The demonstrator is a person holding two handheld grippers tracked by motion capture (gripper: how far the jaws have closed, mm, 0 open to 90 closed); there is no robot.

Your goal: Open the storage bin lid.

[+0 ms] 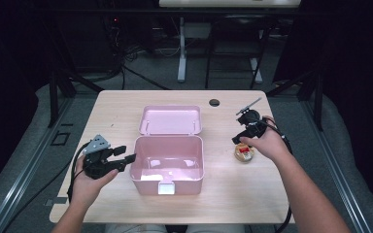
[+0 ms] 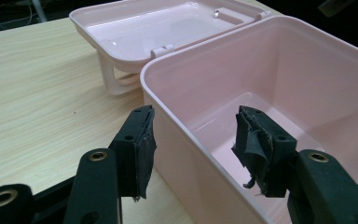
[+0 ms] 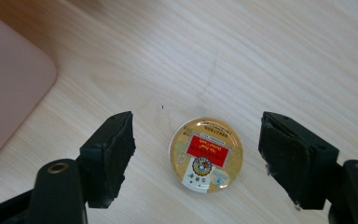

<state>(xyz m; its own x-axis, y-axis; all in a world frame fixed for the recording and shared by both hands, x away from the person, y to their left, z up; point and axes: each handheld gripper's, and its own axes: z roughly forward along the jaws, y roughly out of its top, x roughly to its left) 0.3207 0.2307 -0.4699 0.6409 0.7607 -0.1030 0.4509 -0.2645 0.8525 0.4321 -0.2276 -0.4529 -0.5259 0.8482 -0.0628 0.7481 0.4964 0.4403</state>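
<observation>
pink plastic box (image 1: 167, 162) sits at the middle of the wooden table (image 1: 126, 104), its lid (image 1: 171, 120) swung back flat at twelve o'clock. left gripper (image 1: 121, 158) waits at the box's nine o'clock; in the left gripper view its jaws stand spread astride the near wall, one pad (image 2: 139, 149) outside, one inside, neither pressing. right gripper (image 1: 240, 139) hangs at the box's three o'clock, jaws wide apart above a small round tin (image 3: 206, 154) with a gold and red label, lying flat on the table, untouched.
</observation>
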